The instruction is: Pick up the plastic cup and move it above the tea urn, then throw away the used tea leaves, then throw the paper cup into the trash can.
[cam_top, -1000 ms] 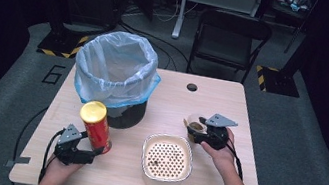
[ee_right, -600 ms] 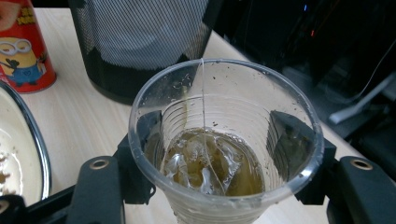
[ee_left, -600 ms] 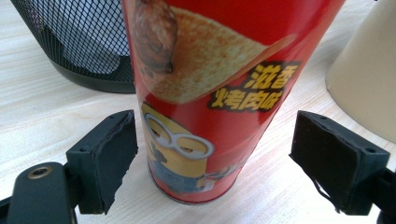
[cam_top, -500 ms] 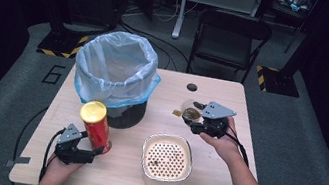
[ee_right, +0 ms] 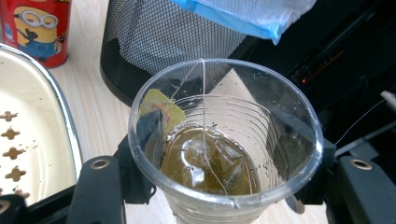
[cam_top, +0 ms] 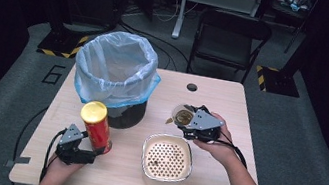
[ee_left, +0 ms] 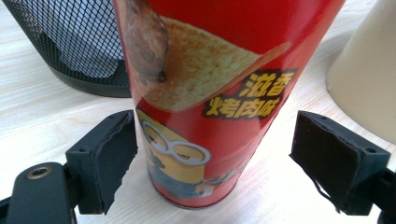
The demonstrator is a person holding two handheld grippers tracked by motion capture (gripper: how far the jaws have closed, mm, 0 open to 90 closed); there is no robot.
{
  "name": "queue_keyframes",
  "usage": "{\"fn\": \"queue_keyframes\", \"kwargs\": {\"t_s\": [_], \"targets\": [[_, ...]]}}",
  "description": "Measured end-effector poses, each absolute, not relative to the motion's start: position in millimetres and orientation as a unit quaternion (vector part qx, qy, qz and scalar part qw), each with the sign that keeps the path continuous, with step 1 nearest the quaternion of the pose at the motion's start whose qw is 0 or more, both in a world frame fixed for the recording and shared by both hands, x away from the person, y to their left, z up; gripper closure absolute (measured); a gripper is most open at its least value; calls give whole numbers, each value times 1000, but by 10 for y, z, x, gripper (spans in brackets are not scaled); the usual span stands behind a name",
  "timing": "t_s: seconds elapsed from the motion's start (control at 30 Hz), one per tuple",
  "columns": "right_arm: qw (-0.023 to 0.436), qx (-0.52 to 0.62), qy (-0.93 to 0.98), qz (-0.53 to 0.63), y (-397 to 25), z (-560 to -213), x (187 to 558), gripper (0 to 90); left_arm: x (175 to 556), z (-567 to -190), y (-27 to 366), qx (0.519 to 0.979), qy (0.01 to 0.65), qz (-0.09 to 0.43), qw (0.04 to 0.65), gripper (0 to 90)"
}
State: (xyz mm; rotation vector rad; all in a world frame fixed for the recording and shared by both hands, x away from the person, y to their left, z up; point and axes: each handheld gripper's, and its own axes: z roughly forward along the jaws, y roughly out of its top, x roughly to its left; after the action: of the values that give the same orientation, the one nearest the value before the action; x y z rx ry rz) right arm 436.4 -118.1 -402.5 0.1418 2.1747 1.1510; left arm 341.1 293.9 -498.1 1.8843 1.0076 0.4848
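Clear plastic cup (ee_right: 224, 144) sits clamped between the jaws of the right gripper (cam_top: 198, 123), held over the right-centre of the wooden table (cam_top: 232, 99), between the bin and the table's right edge; cannot tell from the high view whether its base touches the tabletop. Cup is ribbed and transparent, with amber liquid in the bottom and a tea bag (ee_right: 205, 158) submerged in it; the bag's string runs up over the rim, and a yellow-green tag (ee_right: 161, 109) lies against the inner wall. Droplets on the inside wall. Right hand (cam_top: 217, 142) wraps the gripper body from the near side. Left gripper (cam_top: 72, 150) is at the near-left of the table, jaws spread apart on either side of a red chip can (ee_left: 210, 93): left pad just beside the can wall, right pad clearly apart from it, so not gripping. Can stands upright, yellow lid on top, cartoon figure and chip graphic on the side. Black mesh bin (cam_top: 116, 110) lined with a pale blue bag (cam_top: 116, 66) stands behind the can, left of the cup; in the right gripper view its mesh wall is directly beyond the cup. Cream perforated tray (cam_top: 163, 178) sits near the front edge, between can and cup, just this side of the right gripper. A dark folding chair (cam_top: 229, 40) stands beyond the table's far edge.
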Motion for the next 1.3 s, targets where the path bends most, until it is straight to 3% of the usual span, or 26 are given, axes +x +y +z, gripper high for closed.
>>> {"fn": "queue_keyframes", "kwargs": {"t_s": [1.3], "targets": [[474, -144, 798, 344, -937, -4077, 3941, 366, 3368, -4966, 2983, 761, 413, 204, 456, 143]]}}
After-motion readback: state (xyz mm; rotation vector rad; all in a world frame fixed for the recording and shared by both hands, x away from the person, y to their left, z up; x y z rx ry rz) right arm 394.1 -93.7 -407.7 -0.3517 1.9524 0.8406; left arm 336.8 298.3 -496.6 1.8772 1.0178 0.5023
